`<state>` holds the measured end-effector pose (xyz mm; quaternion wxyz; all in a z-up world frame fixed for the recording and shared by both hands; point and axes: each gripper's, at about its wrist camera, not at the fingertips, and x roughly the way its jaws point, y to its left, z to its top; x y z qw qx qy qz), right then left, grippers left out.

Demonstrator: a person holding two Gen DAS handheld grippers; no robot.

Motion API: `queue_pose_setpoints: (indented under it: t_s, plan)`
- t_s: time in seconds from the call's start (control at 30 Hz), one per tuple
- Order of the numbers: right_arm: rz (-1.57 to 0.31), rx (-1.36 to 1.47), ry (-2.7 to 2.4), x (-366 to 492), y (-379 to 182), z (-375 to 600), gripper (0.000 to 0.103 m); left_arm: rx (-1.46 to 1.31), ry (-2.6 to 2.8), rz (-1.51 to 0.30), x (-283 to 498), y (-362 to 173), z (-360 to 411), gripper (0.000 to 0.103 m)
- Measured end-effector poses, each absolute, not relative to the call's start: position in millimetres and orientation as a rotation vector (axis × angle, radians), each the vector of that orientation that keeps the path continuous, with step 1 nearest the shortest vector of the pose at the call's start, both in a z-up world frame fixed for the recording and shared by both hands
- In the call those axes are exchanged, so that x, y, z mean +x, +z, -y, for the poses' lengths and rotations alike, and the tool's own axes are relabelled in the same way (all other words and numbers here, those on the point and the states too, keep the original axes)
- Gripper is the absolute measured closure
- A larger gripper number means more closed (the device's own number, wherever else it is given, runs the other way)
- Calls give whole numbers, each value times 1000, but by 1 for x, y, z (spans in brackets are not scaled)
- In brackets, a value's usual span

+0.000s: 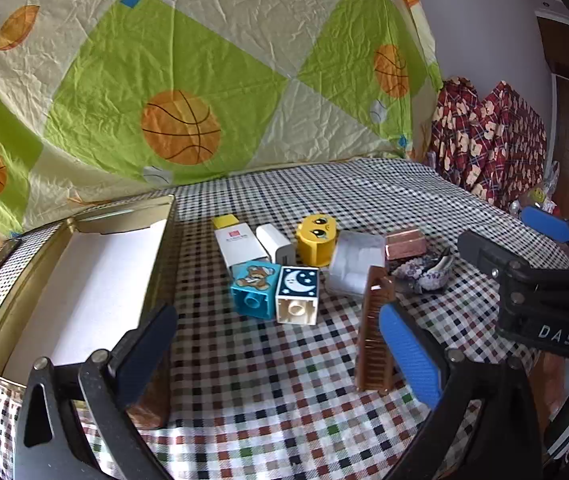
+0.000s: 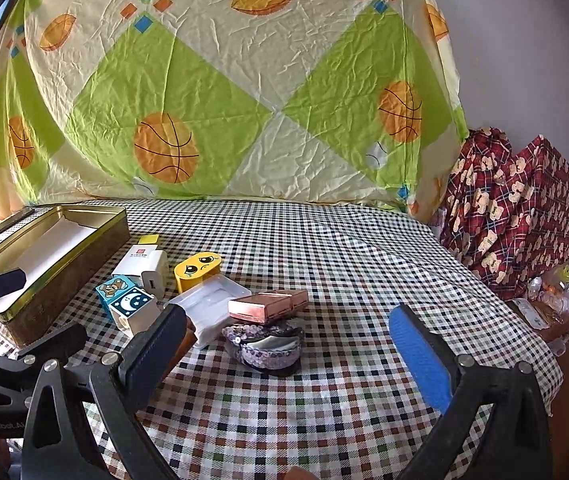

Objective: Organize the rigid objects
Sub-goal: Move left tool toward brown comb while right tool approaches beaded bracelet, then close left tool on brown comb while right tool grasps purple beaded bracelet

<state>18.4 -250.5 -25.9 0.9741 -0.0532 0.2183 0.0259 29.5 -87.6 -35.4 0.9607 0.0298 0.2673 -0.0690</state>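
Checked table point(image 2: 364, 240) carries everything; nothing looks sorted yet.

Tin box point(image 1: 156, 248) sits at the table's left edge, lid off. I see only its white liner inside, no objects. The near end of the interior is hidden behind my left tong, so I cannot rule out something there.

All loose pieces lie clustered mid-table, just right of the tin. Largest to smallest, roughly:
- brown comb-like slab point(image 1: 376, 332), on edge, nearest me
- clear plastic case point(image 1: 354, 262)
- white carton with yellow cap point(image 1: 236, 242)
- white charger point(image 1: 276, 246), touching the carton
- yellow face box point(image 1: 316, 240)
- copper-coloured case point(image 2: 268, 304), resting atop a sequinned pouch point(image 2: 264, 348)
- bear block point(image 1: 254, 288) and moon block point(image 1: 297, 294), side by side, touching

Left gripper point(image 1: 280, 356): jaws spread wide, empty, low over the cloth; the comb slab stands just beside its right finger.
Right gripper point(image 2: 288, 356): also wide apart, empty, hovering near the pouch.

Judgement: task at or near its start. Every item I can see remains to be moved, presumably into the tin.
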Motion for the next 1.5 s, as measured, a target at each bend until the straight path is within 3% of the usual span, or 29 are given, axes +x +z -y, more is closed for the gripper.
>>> queue_pose_setpoints:
  t_s: [0.27,0.47,0.57,0.63,1.1,1.27,1.5]
  plan:
    - [-494,-76,31,30,-44,272,1,124,-209,-605,43,-46,123,1]
    - [-509,-52,25,35,-50,285,1,174,-259,-688,59,-55,143,20]
    - [-515,-42,45,40,-51,287,1,182,-292,-738,66,-61,149,37]
    - [-524,-44,63,44,-52,285,1,169,-320,-784,71,-67,149,78]
    - [-680,-161,209,81,-69,245,3,90,-288,-630,52,-54,108,79]
    - [-765,-172,260,91,-80,241,32,32,-296,-629,57,-53,88,79]
    - [-747,-160,298,87,-80,242,37,-20,-308,-614,56,-51,77,79]
